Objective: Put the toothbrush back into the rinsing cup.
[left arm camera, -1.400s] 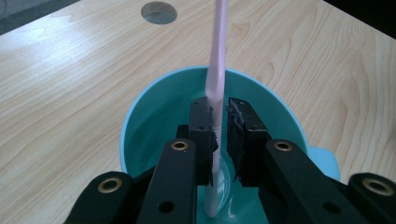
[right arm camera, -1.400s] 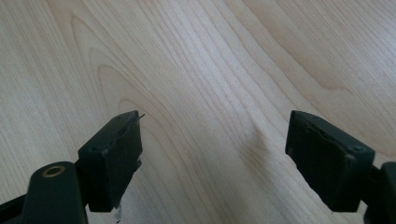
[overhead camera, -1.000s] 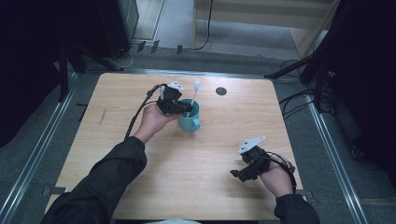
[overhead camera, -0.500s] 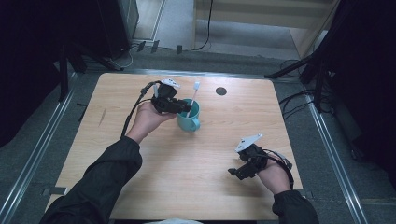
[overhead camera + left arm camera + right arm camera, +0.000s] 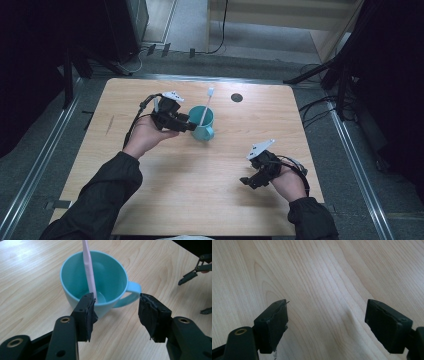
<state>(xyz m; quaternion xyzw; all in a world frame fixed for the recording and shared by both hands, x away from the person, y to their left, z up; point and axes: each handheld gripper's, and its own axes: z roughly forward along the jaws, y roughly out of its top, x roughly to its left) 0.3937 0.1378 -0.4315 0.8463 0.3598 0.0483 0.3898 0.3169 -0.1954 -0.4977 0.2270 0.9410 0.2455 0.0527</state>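
High view: the teal cup (image 5: 202, 122) stands upright on the tabletop (image 5: 190, 190), near the far middle, with the white toothbrush (image 5: 206, 105) leaning inside it, head up and out over the rim.
Left gripper view: the cup (image 5: 100, 282) sits just beyond the fingers (image 5: 86, 312), handle toward the right finger; the toothbrush (image 5: 89, 272) rests on the cup's floor and leans against the near wall.
Left gripper (image 5: 185, 125): just beside the cup on its left; its jaws have just been opening and stand apart, with nothing between them and no pad on the cup or the brush.
Right gripper (image 5: 250, 181): well apart from the cup, near the front right of the tabletop, fingers (image 5: 272, 322) spread wide over bare wood, holding nothing.
Done, as I judge it: the toothbrush is placed in the cup and let go.
Left to do: probably only to draw the left hand clear; nothing else lies on the tabletop to put away.
Risk: a brush against the rim while the hand backs off could tip the cup.
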